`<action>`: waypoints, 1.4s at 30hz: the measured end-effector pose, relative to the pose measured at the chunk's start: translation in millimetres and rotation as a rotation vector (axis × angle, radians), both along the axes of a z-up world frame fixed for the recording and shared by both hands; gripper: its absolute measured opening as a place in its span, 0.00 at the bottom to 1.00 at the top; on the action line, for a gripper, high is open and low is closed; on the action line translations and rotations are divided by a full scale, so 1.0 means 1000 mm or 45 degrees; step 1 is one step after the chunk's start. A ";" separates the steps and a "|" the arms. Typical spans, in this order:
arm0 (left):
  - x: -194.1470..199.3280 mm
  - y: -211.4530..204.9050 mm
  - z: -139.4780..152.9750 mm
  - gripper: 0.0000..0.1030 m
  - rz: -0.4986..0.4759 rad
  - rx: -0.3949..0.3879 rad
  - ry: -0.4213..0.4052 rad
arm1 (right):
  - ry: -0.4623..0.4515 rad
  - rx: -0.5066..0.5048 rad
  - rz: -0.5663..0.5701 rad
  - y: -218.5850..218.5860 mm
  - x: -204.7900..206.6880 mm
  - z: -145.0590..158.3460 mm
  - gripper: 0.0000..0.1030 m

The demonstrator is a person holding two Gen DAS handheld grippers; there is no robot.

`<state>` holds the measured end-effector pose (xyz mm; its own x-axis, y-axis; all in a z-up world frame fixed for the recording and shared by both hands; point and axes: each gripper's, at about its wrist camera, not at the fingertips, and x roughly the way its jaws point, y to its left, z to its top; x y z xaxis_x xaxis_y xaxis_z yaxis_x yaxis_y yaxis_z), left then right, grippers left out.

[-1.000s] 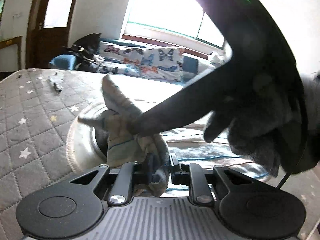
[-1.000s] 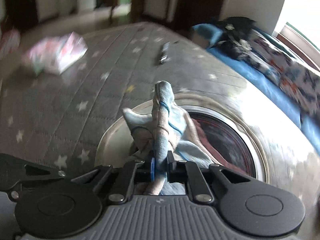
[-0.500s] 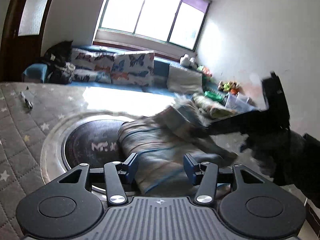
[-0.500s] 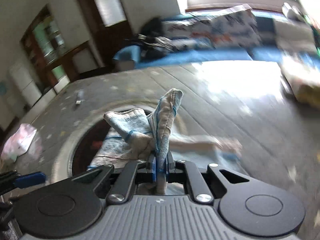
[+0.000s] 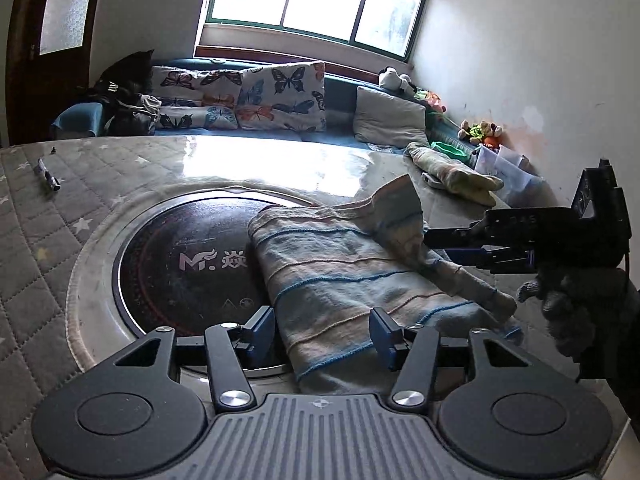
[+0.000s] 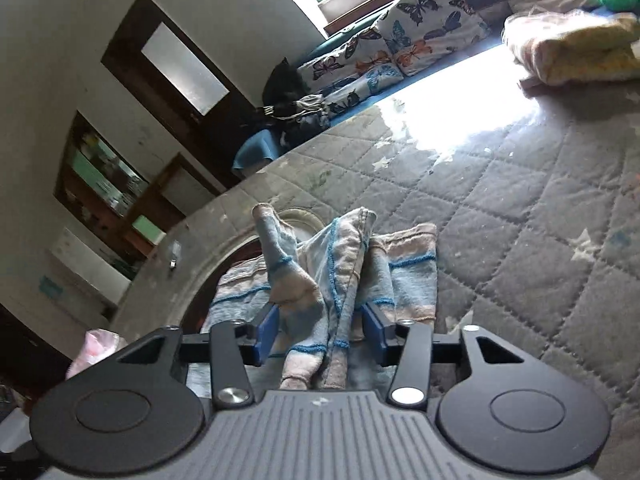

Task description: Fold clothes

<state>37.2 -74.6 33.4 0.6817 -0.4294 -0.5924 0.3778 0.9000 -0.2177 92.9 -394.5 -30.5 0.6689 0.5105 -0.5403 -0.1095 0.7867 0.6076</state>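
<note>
A striped blue and beige cloth [image 5: 340,276] lies folded on the table, partly over a round black cooktop [image 5: 180,264]. One corner of it stands up at the right. My left gripper [image 5: 322,336] is open, its blue pads on either side of the cloth's near edge. My right gripper [image 5: 456,246], held by a gloved hand [image 5: 568,312], sits beside the raised corner. In the right wrist view the bunched cloth [image 6: 340,264] stands between the pads of the right gripper [image 6: 320,330], which are wide apart and open.
The grey quilted star cover [image 5: 32,240] spreads over the table. A pen [image 5: 48,176] lies at far left. A folded yellowish cloth [image 5: 452,172] rests at the far right. A pink bundle [image 6: 94,350] lies to the left. A sofa with butterfly cushions [image 5: 276,100] stands behind.
Both grippers were shut on the cloth one second ago. The left one opened first, the right one after it, and the cloth now lies laid out on the table.
</note>
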 end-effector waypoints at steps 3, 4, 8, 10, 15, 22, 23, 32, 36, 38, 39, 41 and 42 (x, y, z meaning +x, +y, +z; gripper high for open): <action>0.002 -0.006 -0.002 0.55 -0.015 0.010 0.012 | -0.003 -0.040 0.041 0.008 0.004 -0.002 0.48; 0.002 -0.007 -0.002 0.56 -0.019 0.013 0.017 | -0.008 -0.068 0.055 0.012 0.005 -0.002 0.48; 0.003 -0.010 -0.004 0.56 -0.023 0.025 0.031 | -0.058 -0.244 0.053 0.029 0.000 0.009 0.39; 0.004 -0.008 -0.004 0.56 -0.013 0.028 0.030 | -0.095 -0.297 -0.008 0.030 -0.008 0.015 0.38; 0.009 -0.004 -0.005 0.57 0.013 0.027 0.046 | -0.107 -0.263 -0.112 0.018 -0.015 0.019 0.35; 0.008 -0.006 -0.007 0.57 0.007 0.028 0.054 | -0.104 -0.272 -0.044 0.028 -0.007 0.019 0.36; 0.008 -0.006 -0.006 0.57 0.007 0.028 0.051 | -0.097 -0.290 -0.052 0.031 -0.006 0.017 0.36; 0.011 -0.012 0.003 0.57 -0.042 0.053 0.004 | -0.121 -0.261 -0.088 0.036 -0.004 0.023 0.08; 0.011 -0.013 0.005 0.57 -0.082 0.072 -0.025 | -0.178 -0.256 -0.119 0.033 -0.015 0.040 0.08; 0.014 -0.014 0.002 0.57 -0.094 0.089 -0.015 | -0.133 -0.237 -0.137 0.027 -0.012 0.031 0.08; 0.015 -0.015 0.000 0.57 -0.096 0.101 -0.011 | -0.110 -0.228 -0.146 0.025 -0.010 0.027 0.08; 0.016 -0.016 -0.003 0.57 -0.099 0.124 -0.004 | -0.064 -0.209 -0.164 0.019 -0.007 0.018 0.08; 0.016 -0.016 -0.004 0.57 -0.106 0.130 0.000 | -0.041 -0.200 -0.173 0.016 -0.005 0.014 0.08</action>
<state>53.5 -90.5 29.4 0.6465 -0.4220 -0.6356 0.4518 0.8831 -0.1267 87.5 -378.4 -16.4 0.7443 0.3256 -0.5831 -0.0132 0.8801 0.4745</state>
